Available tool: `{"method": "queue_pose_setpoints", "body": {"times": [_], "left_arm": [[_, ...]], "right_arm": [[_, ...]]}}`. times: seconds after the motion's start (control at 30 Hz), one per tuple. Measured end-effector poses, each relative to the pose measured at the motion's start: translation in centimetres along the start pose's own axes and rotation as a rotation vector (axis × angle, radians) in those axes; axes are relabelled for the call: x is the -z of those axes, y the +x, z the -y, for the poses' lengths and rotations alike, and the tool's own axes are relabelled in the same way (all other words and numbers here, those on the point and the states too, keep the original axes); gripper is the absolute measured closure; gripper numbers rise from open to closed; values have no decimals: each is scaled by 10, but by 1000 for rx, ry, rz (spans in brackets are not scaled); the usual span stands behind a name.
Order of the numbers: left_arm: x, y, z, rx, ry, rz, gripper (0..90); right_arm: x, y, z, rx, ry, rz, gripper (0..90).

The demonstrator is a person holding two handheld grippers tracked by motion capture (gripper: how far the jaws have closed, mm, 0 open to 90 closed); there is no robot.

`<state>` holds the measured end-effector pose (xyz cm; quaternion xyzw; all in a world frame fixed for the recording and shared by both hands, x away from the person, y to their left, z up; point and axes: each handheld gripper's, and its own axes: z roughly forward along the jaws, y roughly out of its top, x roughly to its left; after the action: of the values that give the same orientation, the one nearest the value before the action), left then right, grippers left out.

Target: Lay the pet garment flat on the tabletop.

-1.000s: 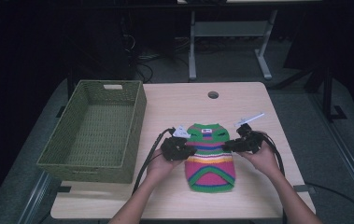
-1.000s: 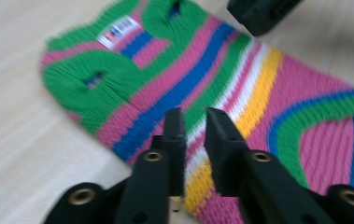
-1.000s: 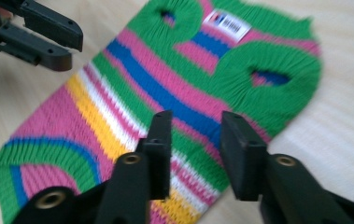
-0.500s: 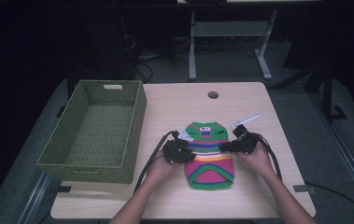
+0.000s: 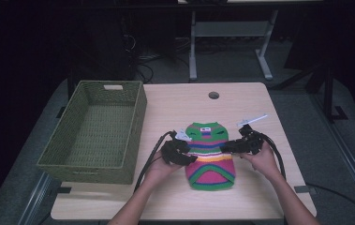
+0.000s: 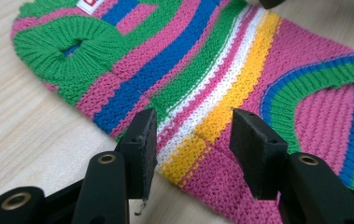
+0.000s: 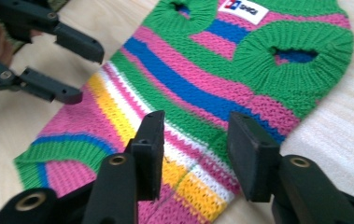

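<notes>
- Flat on the light wooden table (image 5: pixel 240 103) lies a small knitted garment (image 5: pixel 210 159), toward the near edge and right of the middle, well clear of the green woven basket (image 5: pixel 95 131) at the table's left.
- Its knit runs in bands of green, pink, blue, white and yellow; the far end has two green ribbed openings (image 7: pixel 296 56) with a white label (image 7: pixel 243 10) between them.
- The near end is a rounded pink panel ringed by blue and green stripes.
- Beside the garment's left edge sits the left gripper (image 6: pixel 191 140), its two black jaws parted and straddling the white and yellow stripes right at the hem; whether the tips touch the knit cannot be told.
- At the opposite edge the right gripper (image 7: pixel 195 140) has its jaws likewise apart, poised over the pink, white and green bands near the hem.
- From the right gripper view, the left gripper's jaws appear farther off at the garment's other side, also spread.
- Each hand (image 5: pixel 159 168) grips its tool from the bottom of the high view, cables trailing back.
</notes>
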<state>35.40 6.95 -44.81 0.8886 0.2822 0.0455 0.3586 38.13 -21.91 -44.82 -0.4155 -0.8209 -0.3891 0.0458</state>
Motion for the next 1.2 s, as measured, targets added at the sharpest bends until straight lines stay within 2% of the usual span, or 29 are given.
{"method": "queue_pose_setpoints", "body": {"times": [0.13,0.4,0.6,0.93,1.2], "left_arm": [[8,2,2,34,-57,31,508],[18,5,4,76,-101,62,485],[27,1,7,65,-135,82,451],[32,0,11,69,-146,84,427],[32,-2,16,75,-135,85,409]], "right_arm": [[6,1,3,15,-25,-26,517],[15,0,7,21,-39,-43,482],[22,1,14,35,-34,-54,453],[30,3,19,47,-50,-60,419],[33,5,24,54,-46,-58,400]]}}
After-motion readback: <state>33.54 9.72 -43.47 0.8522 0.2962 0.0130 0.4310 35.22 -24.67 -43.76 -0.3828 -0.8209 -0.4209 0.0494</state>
